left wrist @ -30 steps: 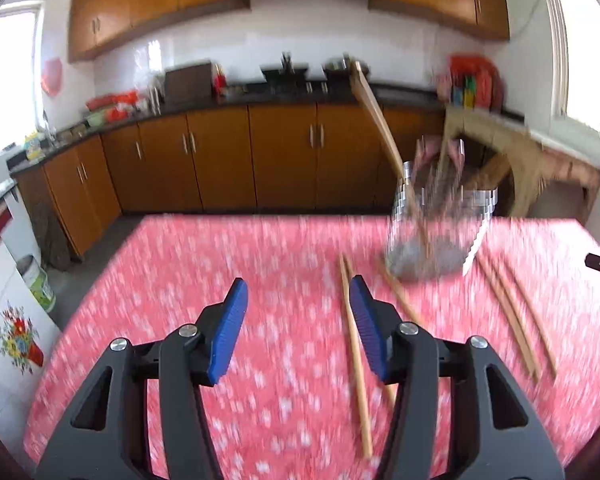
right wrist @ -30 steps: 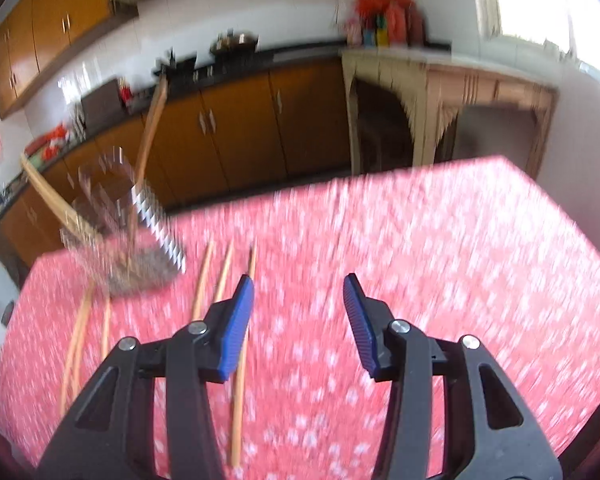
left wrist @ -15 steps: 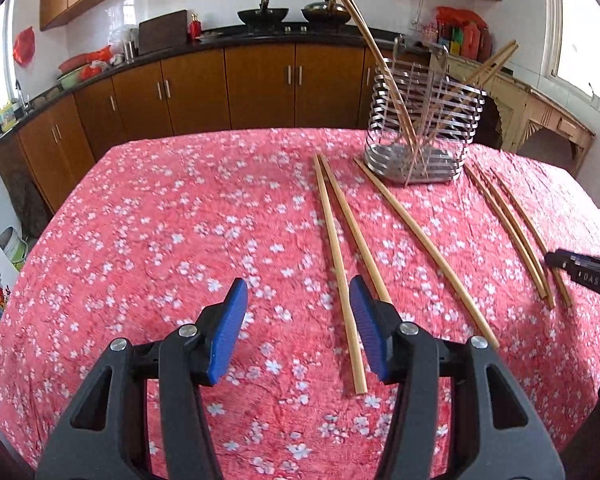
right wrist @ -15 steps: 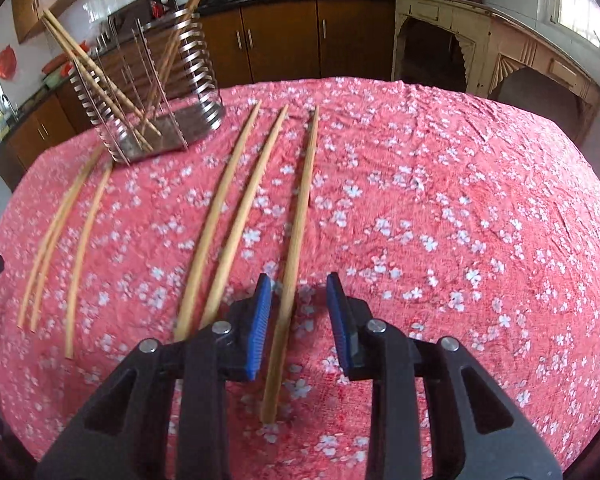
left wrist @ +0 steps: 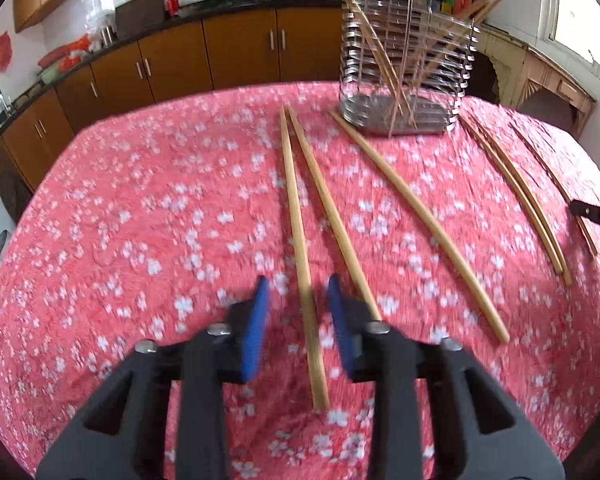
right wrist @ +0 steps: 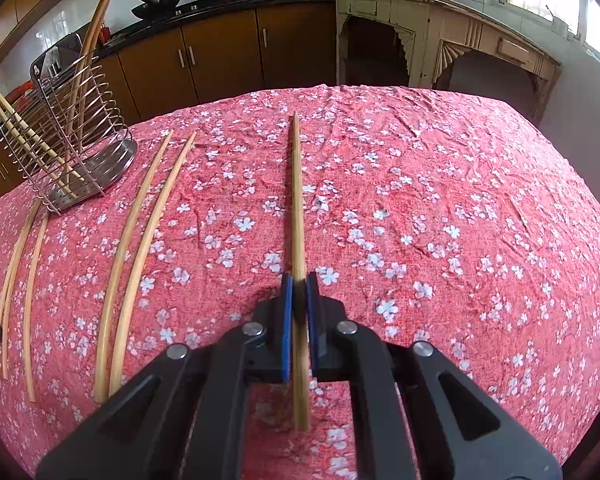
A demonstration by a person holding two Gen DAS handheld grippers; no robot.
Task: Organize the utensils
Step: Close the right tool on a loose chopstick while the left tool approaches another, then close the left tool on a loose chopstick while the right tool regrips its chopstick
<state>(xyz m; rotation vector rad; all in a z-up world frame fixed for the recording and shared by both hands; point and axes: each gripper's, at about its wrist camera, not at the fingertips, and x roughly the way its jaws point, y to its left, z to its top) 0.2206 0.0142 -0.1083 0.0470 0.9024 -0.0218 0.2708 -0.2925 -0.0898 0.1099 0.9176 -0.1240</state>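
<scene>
Several long wooden chopsticks lie on the red floral tablecloth (left wrist: 140, 220). A metal wire utensil holder (left wrist: 404, 64) stands at the far side with several chopsticks in it; it also shows in the right wrist view (right wrist: 72, 132). My left gripper (left wrist: 298, 292) is open, low over the cloth, its blue pads straddling the near end of one chopstick (left wrist: 296, 220). My right gripper (right wrist: 299, 280) is shut on the near end of another chopstick (right wrist: 297, 184), which still rests on the cloth.
Two curved chopsticks (right wrist: 140, 248) lie left of the held one, more further left (right wrist: 20, 280). Others lie right of the left gripper (left wrist: 416, 220). The right gripper's tip (left wrist: 596, 218) shows at the left view's right edge. Kitchen cabinets (left wrist: 236, 52) stand behind.
Both grippers have dropped toward the table. My left gripper narrowed around a chopstick's end. My right gripper closed onto the chopstick that lay between its pads.
</scene>
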